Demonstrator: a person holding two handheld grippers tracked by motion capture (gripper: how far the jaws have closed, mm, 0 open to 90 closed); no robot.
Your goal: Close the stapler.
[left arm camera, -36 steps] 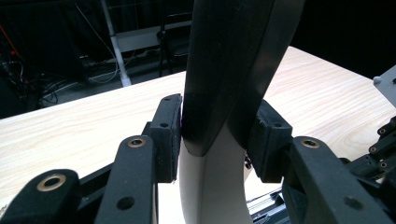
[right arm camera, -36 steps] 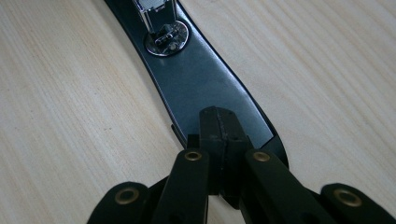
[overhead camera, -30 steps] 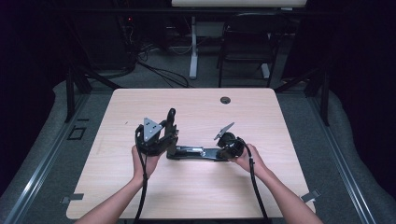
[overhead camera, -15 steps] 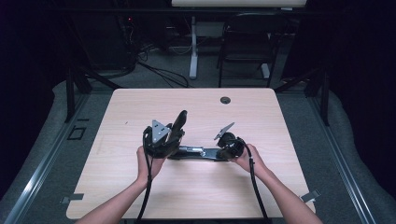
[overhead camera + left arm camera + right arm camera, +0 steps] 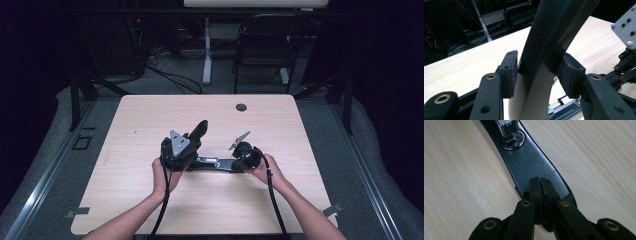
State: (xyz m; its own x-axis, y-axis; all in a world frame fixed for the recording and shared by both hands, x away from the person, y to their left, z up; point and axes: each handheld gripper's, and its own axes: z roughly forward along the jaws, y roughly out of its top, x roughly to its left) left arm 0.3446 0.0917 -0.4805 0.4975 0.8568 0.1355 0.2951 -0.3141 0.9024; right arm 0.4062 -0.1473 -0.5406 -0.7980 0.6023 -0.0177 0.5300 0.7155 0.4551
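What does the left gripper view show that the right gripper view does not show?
The left gripper view shows the left gripper shut on the stapler's black upper arm, which is raised and tilted, with the grey plate of the other gripper at the right edge. The right gripper view shows instead the right gripper, jaws shut together, with its tips on the end of the flat black base, and a round metal plate farther along it. Both show the light wooden table.

I can read no lettering, brand, number or sign anywhere: none on the black stapler (image 5: 215,162), none on my left tool (image 5: 539,72), none on the desk (image 5: 150,115).
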